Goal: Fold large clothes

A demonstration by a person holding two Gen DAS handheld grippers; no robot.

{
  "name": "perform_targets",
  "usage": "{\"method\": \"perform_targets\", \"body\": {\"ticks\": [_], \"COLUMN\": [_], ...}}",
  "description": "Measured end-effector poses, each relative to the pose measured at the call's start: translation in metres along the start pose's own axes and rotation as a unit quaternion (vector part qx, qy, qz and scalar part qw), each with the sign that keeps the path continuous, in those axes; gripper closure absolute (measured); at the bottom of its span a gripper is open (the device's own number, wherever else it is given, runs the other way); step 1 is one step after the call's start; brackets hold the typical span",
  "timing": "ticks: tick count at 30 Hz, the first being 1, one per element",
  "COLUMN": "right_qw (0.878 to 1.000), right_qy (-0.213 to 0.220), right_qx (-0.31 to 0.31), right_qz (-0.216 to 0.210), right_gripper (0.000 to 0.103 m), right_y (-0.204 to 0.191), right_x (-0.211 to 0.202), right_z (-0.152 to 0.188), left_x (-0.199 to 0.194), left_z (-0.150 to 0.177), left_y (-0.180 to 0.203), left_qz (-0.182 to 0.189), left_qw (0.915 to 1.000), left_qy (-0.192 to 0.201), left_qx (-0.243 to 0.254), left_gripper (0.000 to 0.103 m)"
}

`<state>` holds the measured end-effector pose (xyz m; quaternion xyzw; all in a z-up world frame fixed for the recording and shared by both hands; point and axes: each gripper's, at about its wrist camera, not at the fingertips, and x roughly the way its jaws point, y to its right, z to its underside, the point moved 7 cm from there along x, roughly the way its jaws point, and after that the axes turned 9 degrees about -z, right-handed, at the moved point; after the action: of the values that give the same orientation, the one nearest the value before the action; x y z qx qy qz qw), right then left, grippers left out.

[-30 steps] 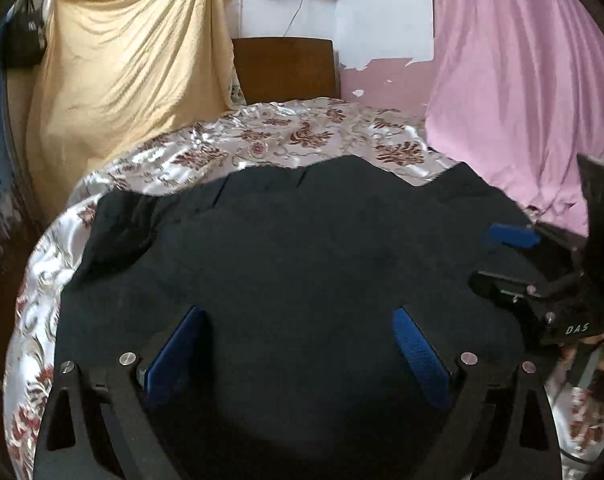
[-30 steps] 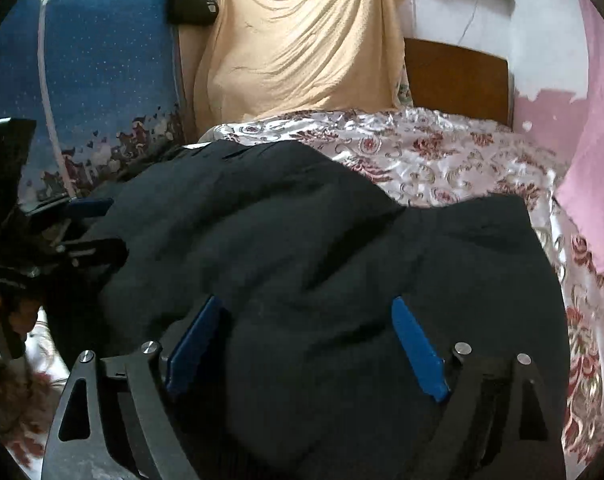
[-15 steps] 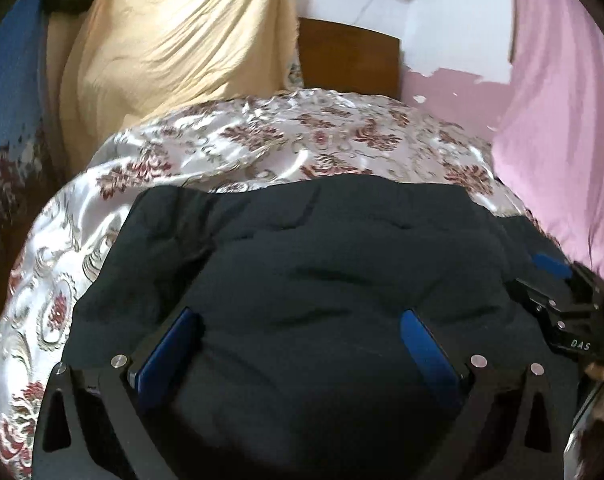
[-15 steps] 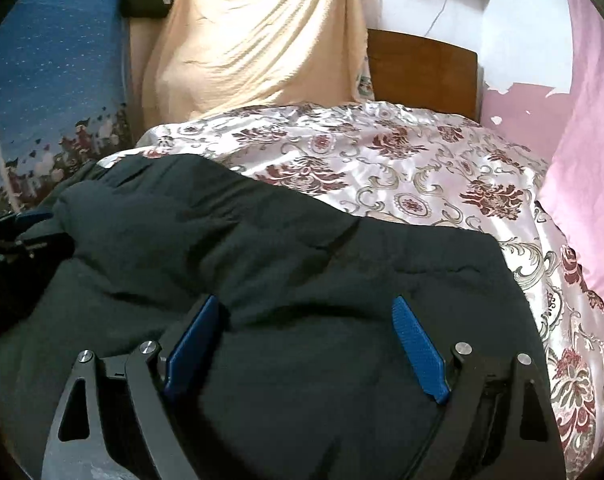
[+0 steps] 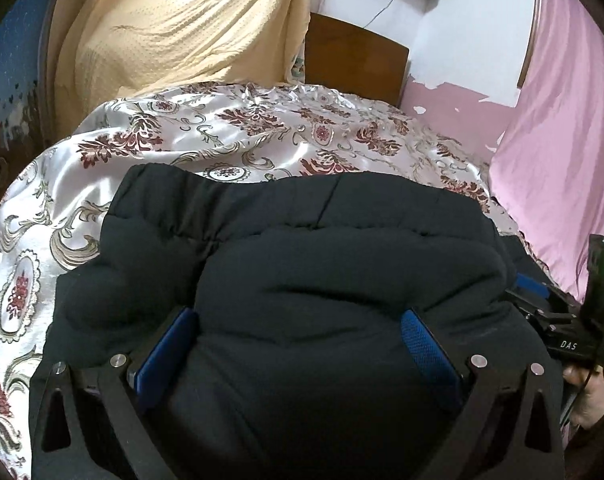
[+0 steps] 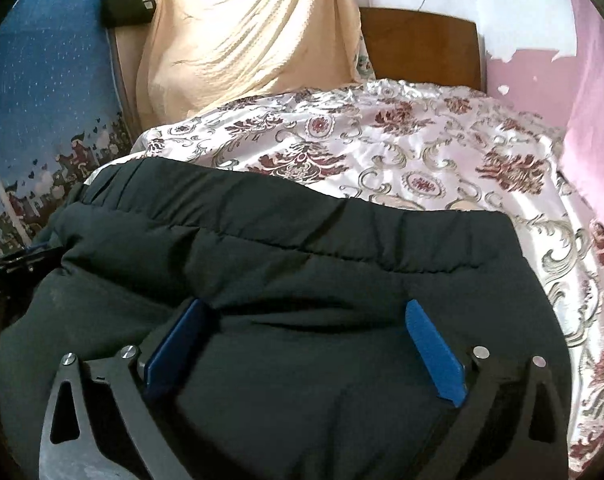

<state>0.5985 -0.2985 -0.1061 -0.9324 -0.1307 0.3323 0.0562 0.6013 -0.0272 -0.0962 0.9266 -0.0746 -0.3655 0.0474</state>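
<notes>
- A dark padded jacket (image 5: 310, 272) lies on the bed (image 5: 230, 136), bunched into a thick fold on the flowered satin bedspread (image 6: 442, 160).
- The left gripper (image 5: 298, 332) has its jaws set wide, with a bulge of the jacket filling the gap between the blue pads (image 5: 426, 344); I cannot tell whether they press on it.
- The right gripper (image 6: 306, 328) has its jaws opening, with jacket cloth lying between them and the pads (image 6: 434, 352) not squeezing it.
- In the left wrist view the right gripper shows at the jacket's right edge, held by a hand (image 5: 586, 396).
- Behind the bed are a wooden headboard (image 6: 422, 48), a yellow cloth (image 6: 242, 32), a pink curtain (image 5: 566, 128), and a black bag (image 6: 128, 2) hanging beside a blue printed cloth (image 6: 50, 92).
</notes>
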Motion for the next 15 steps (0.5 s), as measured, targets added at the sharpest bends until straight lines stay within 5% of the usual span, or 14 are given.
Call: {"method": "perform_targets", "body": {"ticks": [15], "right_qw": [0.999], "right_qy": [0.002], "right_qx": [0.028], "right_qz": [-0.032], "right_gripper": [0.002], "right_y": [0.01], "right_x": [0.015], "right_z": [0.009], "left_x": [0.005], "left_z": [0.0], "left_y": [0.001], "left_qz": [0.007], "left_qw": [0.9997], "left_qy": [0.025], "left_qx": [-0.006], "left_gripper": [0.0]}}
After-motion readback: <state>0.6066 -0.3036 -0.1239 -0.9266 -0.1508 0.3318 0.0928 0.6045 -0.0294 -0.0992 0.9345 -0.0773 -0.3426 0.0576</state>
